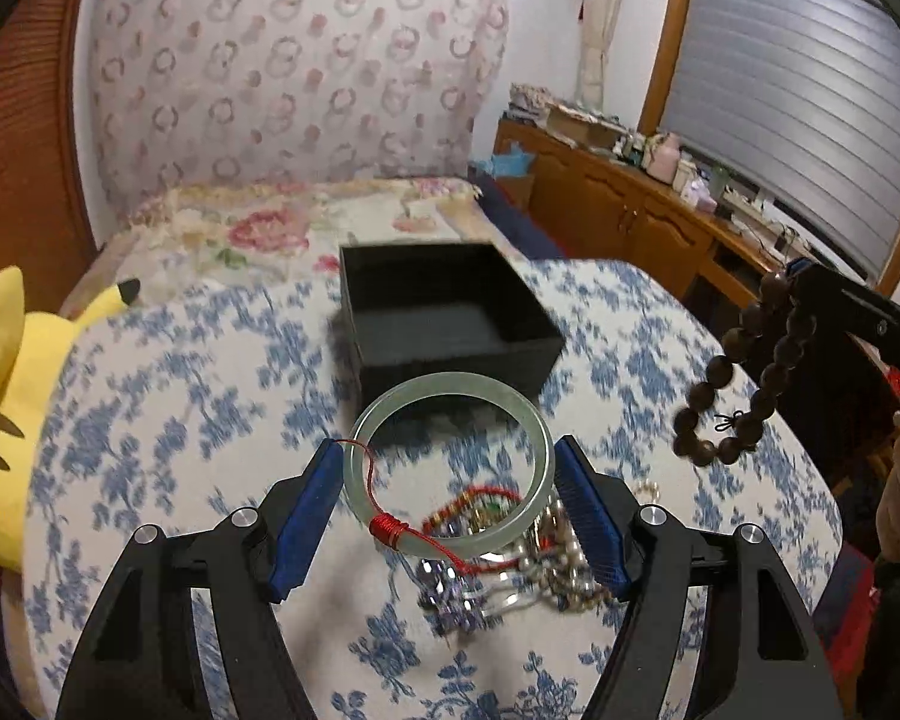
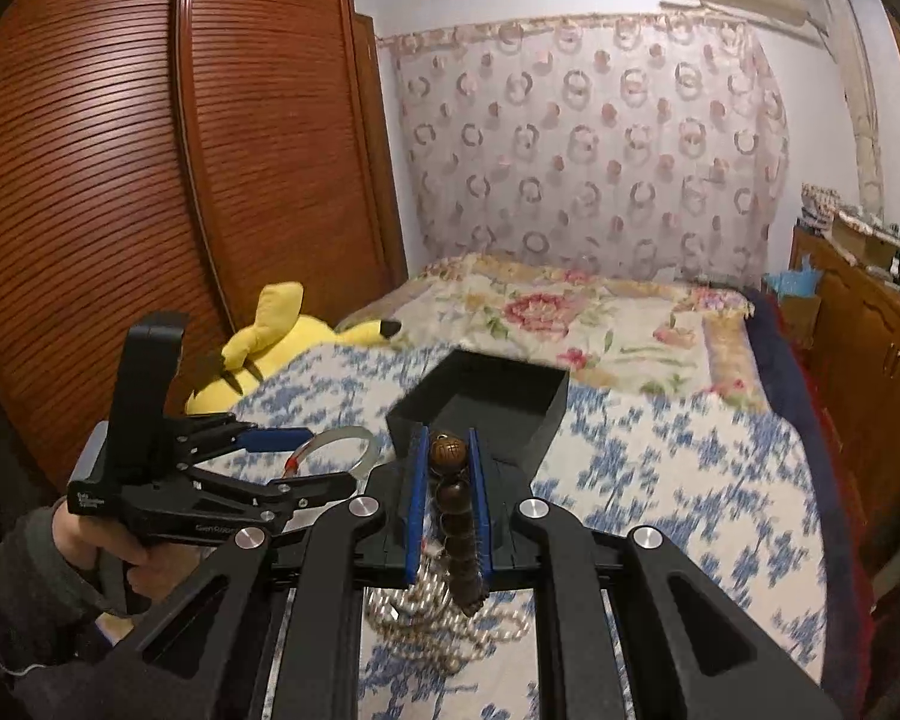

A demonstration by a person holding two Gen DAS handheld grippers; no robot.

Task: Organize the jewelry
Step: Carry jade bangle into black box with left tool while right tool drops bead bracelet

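Observation:
My left gripper is shut on a pale green jade bangle with a red cord knot, held flat above the bed just in front of an open black box. My right gripper is shut on a dark wooden bead bracelet; in the left wrist view the bracelet hangs from it at the right. The black box sits just beyond the right fingertips. The bangle also shows in the right wrist view, in the left gripper.
A pile of loose jewelry, with pearls, red cord and purple beads, lies on the blue floral bedspread under the left gripper. Pearl strands lie under the right gripper. A yellow plush toy lies at the left. Wooden cabinets stand at the right.

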